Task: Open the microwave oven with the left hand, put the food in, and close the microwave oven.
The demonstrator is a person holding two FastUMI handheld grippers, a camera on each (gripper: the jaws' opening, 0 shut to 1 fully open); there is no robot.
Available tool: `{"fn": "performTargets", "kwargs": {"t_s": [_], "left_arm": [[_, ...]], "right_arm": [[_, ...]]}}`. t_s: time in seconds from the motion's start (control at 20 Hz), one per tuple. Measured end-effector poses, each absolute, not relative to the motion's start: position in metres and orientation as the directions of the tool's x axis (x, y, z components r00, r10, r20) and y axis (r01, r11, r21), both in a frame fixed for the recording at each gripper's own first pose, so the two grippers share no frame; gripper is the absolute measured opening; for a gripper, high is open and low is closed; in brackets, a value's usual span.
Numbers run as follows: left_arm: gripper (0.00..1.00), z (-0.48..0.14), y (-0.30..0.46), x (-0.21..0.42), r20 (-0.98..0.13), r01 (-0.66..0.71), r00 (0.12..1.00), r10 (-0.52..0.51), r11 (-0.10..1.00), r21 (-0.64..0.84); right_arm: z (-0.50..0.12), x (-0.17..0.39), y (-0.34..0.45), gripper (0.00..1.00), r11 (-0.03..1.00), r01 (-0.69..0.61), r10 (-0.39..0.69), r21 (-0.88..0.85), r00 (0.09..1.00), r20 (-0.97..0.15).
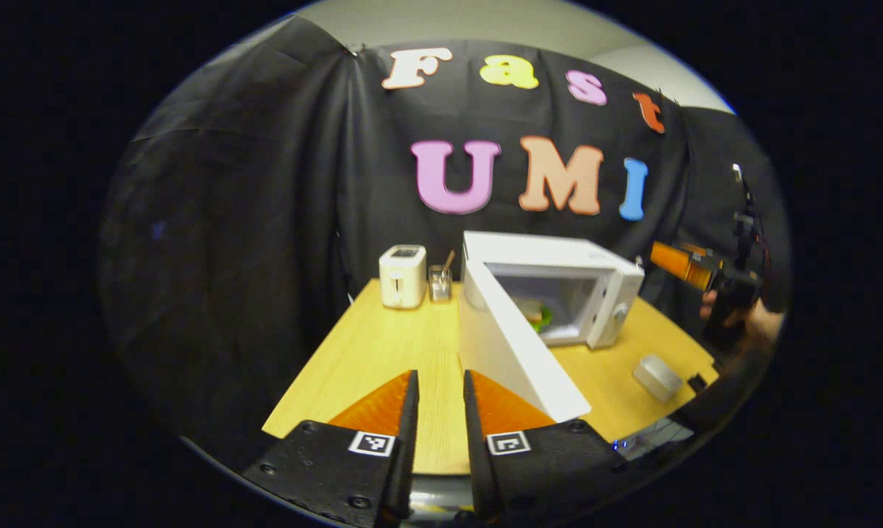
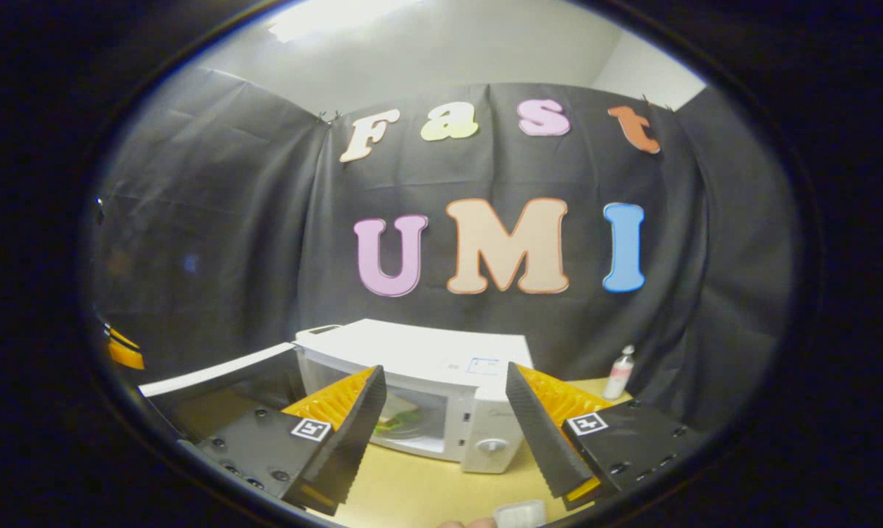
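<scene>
The pale wooden surface (image 1: pixel 383 352) carries a boxy white microwave oven (image 1: pixel 559 282) standing toward its far side, its flat white door (image 1: pixel 518 345) swung wide toward the left tongs (image 1: pixel 439 389). The door's lower corner lies just right of those tongs, whose orange-backed fingers stand narrowly apart and hold nothing. Inside the cavity sits the food (image 1: pixel 535 315), greenish and flat, well beyond both tongs. In the right gripper view the right tongs (image 2: pixel 441 407) are spread wide and empty, framing the oven's open front. A cream toaster (image 1: pixel 402 276) stands left of the oven, a small glass (image 1: pixel 439 282) beside it. A grey round lid-like object (image 1: pixel 658 376) lies near the surface's right edge.
</scene>
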State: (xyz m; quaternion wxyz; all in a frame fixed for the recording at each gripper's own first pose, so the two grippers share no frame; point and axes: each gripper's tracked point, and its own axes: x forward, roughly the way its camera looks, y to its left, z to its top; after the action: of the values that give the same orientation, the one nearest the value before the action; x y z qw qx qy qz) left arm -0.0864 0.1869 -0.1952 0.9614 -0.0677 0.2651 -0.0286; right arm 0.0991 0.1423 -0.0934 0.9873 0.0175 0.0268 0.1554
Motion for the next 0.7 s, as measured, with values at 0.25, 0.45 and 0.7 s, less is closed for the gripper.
{"fn": "performTargets", "kwargs": {"t_s": [0.25,0.45,0.7], "left_arm": [[0.02,-0.241,0.226,-0.101,-0.58,-0.222,0.807,0.114,0.968,-0.12],[0.0,-0.268,0.204,-0.107,-0.644,-0.134,0.762,0.065,0.989,-0.058],[0.0,-0.269,0.191,-0.099,-0.635,-0.119,0.771,0.05,0.991,-0.066]], "right_arm": [[-0.074,0.092,0.116,0.94,0.959,-0.282,0.282,0.004,0.959,-0.018],[-0.068,0.085,0.097,0.97,0.967,-0.254,0.254,-0.002,0.967,-0.018],[-0.051,0.083,0.084,0.97,0.975,-0.22,0.22,0.033,0.975,0.004]]}}
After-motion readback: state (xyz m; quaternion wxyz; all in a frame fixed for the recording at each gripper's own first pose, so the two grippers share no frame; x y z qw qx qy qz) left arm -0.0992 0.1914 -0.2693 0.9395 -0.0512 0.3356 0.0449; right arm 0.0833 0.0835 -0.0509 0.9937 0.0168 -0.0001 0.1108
